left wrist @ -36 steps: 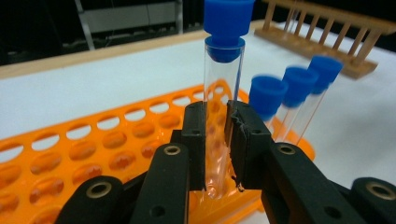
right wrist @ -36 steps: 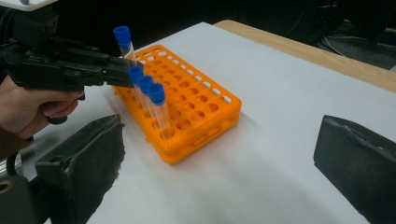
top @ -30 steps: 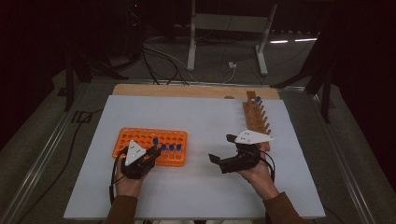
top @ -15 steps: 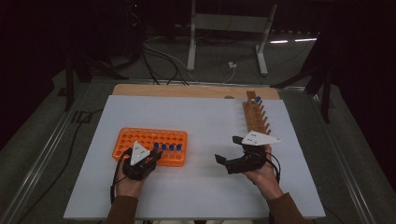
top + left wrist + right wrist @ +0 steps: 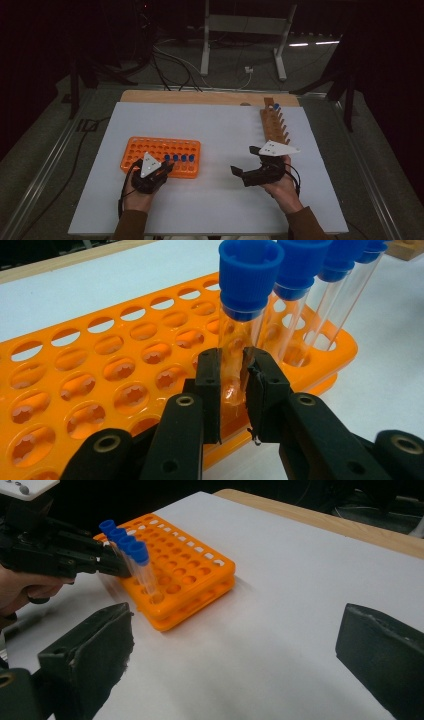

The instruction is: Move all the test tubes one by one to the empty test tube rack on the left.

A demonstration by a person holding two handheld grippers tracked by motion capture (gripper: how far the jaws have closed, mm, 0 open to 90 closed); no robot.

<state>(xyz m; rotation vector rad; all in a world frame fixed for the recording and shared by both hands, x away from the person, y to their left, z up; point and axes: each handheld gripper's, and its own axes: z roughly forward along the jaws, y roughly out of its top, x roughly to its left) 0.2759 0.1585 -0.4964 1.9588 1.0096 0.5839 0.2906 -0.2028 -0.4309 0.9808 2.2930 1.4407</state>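
Orange rack (image 5: 100, 390) anchors the scene: left gripper (image 5: 232, 385) stays clamped on a blue-capped tube (image 5: 240, 315) there; right gripper (image 5: 235, 650), wide open and empty, has drifted slightly beside it, ready to fetch another.

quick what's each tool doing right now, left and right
Left tool: shut on a blue-capped tube at the orange rack.
Right tool: open, holding nothing, over the white table.
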